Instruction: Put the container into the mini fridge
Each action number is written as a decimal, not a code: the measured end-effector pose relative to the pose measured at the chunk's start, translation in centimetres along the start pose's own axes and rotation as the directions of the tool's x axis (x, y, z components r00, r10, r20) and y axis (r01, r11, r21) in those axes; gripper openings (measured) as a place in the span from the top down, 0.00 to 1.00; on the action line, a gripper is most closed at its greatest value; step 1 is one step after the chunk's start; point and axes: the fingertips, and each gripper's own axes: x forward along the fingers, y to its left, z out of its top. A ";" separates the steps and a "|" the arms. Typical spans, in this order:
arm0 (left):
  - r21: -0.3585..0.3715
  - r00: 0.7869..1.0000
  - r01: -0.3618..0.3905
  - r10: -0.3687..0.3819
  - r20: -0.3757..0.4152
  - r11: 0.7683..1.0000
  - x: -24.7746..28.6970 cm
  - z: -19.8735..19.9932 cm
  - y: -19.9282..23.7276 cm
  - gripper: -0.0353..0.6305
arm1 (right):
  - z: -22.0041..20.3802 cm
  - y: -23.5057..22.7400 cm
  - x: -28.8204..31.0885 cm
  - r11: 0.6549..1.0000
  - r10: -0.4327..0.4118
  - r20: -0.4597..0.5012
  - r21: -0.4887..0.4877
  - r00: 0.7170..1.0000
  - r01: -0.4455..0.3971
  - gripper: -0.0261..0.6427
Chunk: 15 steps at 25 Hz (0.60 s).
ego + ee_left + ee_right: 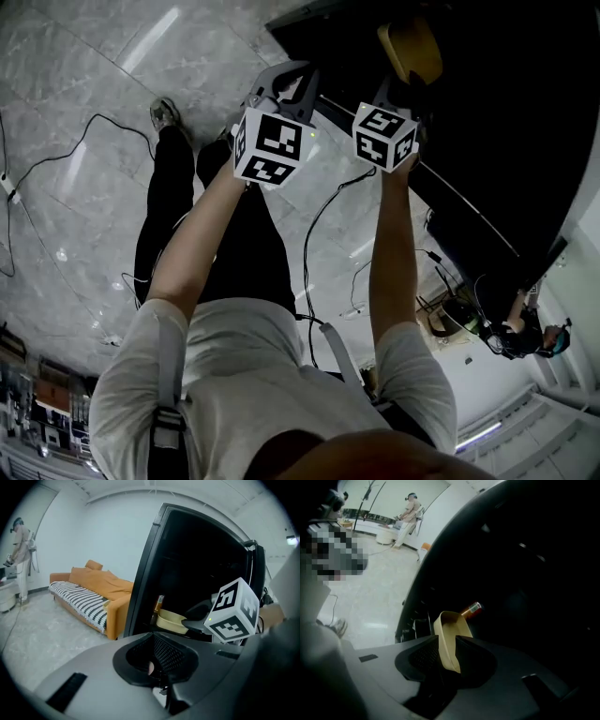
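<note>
The beige container is inside the dark mini fridge, which stands with its door open. My right gripper reaches in and is shut on the container's near wall. In the right gripper view that wall stands edge-on between the two jaws of the right gripper, and both pads lie against it. A brown bottle lies just beyond. My left gripper hovers beside the right one, outside the fridge. In its own view the left gripper is shut and holds nothing, and the container sits on a shelf.
The fridge door edge stands upright between the grippers and an orange sofa with a striped cover. Cables trail over the marble floor by the person's legs. Another person stands far off at the left.
</note>
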 end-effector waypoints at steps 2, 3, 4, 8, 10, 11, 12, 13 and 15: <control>0.017 1.000 0.004 -0.005 0.011 1.000 -1.5 1.4 0.0 0.93 | 1.3 0.2 -2.5 0.997 -0.025 0.063 0.072 0.998 0.020 0.79; 0.020 1.000 0.008 -0.008 0.011 1.000 -2.4 1.8 -0.1 0.93 | 1.9 0.4 -4.0 0.993 -0.030 0.095 0.119 0.995 0.019 0.83; 0.021 1.000 0.012 -0.012 0.003 1.000 -3.3 2.2 -0.2 0.93 | 2.4 0.8 -5.6 0.986 -0.024 0.122 0.169 0.992 0.003 0.86; 0.038 0.999 0.033 -0.032 -0.024 0.999 -7.8 4.3 -1.5 0.93 | 4.0 2.0 -11.6 0.901 0.047 0.223 0.412 0.974 -0.138 0.89; 0.068 0.999 0.039 -0.037 -0.021 0.997 -10.0 5.6 -1.8 0.93 | 4.9 1.9 -14.3 0.842 0.016 0.253 0.519 0.967 -0.150 0.90; 0.079 0.999 0.042 -0.041 -0.017 0.996 -11.0 6.2 -2.0 0.93 | 5.2 1.6 -15.7 0.823 -0.011 0.261 0.550 0.965 -0.139 0.90; 0.084 0.999 0.044 -0.043 -0.009 0.996 -12.1 6.9 -2.4 0.93 | 5.6 1.3 -17.2 0.812 -0.037 0.270 0.569 0.962 -0.129 0.90; 0.086 0.999 0.045 -0.045 0.002 0.995 -13.1 7.5 -2.8 0.93 | 6.1 0.9 -18.8 0.804 -0.058 0.284 0.581 0.957 -0.124 0.90; 0.094 0.998 0.047 -0.050 0.029 0.995 -15.1 8.9 -3.4 0.93 | 7.3 0.3 -21.9 0.789 -0.087 0.319 0.601 0.944 -0.130 0.91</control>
